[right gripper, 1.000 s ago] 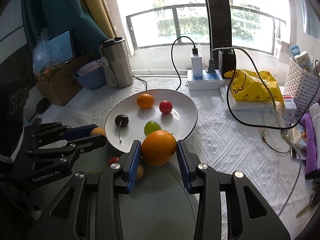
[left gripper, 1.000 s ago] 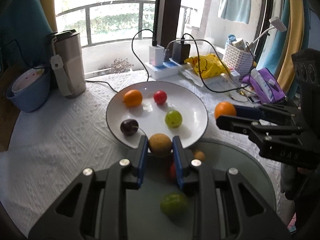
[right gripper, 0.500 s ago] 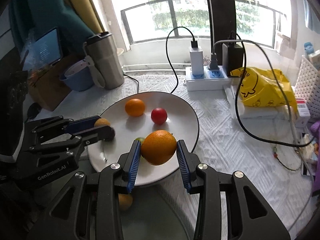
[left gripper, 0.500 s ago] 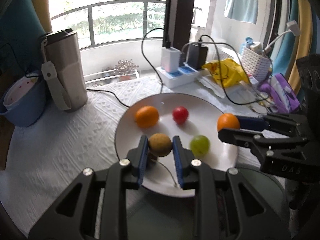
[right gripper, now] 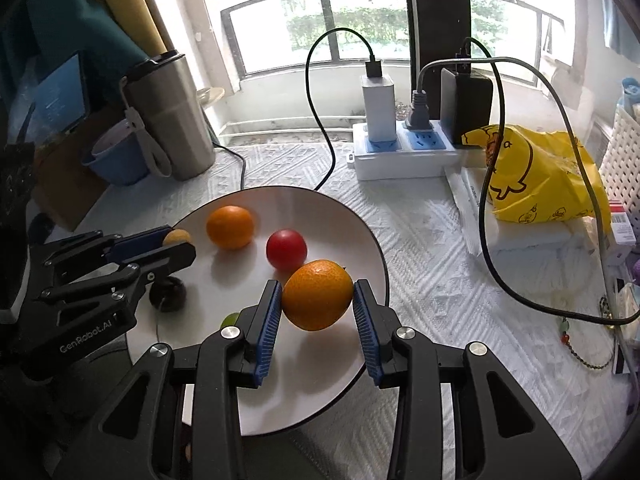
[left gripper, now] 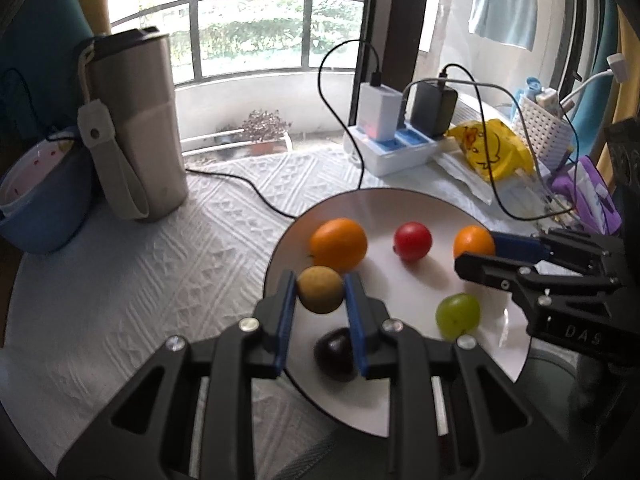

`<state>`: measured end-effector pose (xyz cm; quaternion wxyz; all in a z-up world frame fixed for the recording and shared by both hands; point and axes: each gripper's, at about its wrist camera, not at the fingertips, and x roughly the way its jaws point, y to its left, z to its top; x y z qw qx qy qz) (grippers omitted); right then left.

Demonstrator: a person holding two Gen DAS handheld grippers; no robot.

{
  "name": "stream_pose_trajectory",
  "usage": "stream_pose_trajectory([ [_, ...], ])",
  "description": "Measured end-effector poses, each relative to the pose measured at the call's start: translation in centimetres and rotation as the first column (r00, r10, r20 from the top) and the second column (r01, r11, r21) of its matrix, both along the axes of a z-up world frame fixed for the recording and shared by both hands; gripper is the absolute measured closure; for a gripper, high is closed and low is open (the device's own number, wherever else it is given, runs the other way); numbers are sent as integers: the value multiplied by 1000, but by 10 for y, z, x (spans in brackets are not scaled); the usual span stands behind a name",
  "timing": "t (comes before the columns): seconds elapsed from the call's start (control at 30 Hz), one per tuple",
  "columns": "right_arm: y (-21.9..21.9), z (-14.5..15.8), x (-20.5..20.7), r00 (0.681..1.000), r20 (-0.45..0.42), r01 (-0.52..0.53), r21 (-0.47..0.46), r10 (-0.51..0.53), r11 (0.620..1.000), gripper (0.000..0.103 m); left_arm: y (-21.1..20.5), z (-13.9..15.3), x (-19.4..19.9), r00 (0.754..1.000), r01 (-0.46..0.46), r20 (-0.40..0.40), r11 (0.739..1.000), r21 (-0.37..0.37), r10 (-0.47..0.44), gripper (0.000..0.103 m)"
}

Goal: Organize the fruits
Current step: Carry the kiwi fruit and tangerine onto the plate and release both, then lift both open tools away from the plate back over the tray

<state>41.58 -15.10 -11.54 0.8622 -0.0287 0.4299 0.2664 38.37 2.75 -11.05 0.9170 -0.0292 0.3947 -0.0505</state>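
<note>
**Both claws over the plate, fruit in each**

Your left claw point(left gripper: 320, 294) tilts down over the plate point(left gripper: 400, 208), clamped on the small brown fruit point(left gripper: 320, 289). Your right claw point(right gripper: 317, 300) angles down too, pads tight on the orange point(right gripper: 318, 295) (a second orange point(right gripper: 230, 227) sits on the plate already). A second ago both claws hung at the plate's near edge; now they're well over it, with the cherry point(left gripper: 335, 354) beneath your left claw.
</note>
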Motion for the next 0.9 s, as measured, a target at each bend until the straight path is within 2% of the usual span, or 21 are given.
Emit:
stream_pose_trajectory([
  [0.23, -2, 5, -4, 999, 11, 36, 0, -36, 999, 64, 2, 7, -5, 1000, -6, 3, 1000, -12, 6, 76],
  [0.43, -9, 22, -21, 998, 35, 42, 15, -42, 999, 64, 2, 24, -29, 999, -16, 48, 1000, -23, 17, 73],
  [0.57, -12, 29, -35, 998, 42, 43, 22, -44, 999, 64, 1, 34, -48, 997, -16, 71, 999, -38, 19, 68],
  [0.63, -15, 33, -44, 998, 47, 45, 29, -46, 999, 64, 0, 38, -60, 996, -12, 89, 998, -57, 17, 57],
  [0.67, -16, 35, -48, 998, 49, 47, 31, -49, 998, 64, -1, 40, -65, 995, -10, 95, 998, -63, 16, 56],
  [0.9, -25, 48, -78, 996, 68, 53, 39, -55, 998, 64, -10, 48, -99, 994, -9, 108, 996, -89, 19, 55],
])
